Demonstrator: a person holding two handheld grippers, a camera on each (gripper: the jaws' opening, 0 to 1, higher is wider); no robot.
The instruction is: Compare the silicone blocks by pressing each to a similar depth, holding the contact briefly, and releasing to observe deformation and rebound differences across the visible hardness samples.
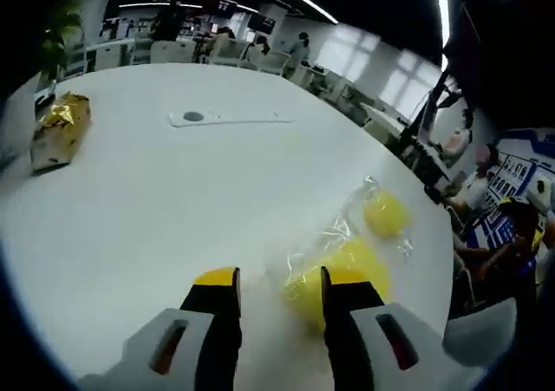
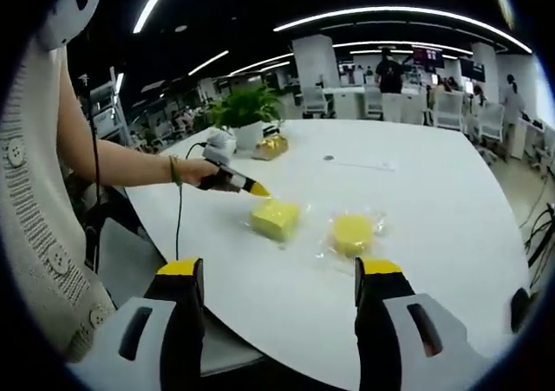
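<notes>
We see the left gripper (image 2: 247, 186) held low on an outstretched forearm, fingers apart, its tips just beside the square block (image 2: 276, 218) on the desk (image 2: 434, 209) — round block (image 2: 351, 232) lies beyond the right gripper (image 2: 282, 274), open wide.

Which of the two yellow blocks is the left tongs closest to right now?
The square block, the one nearer the person, with the left tongs at its edge. The round block lies apart, toward the table's open side.
</notes>
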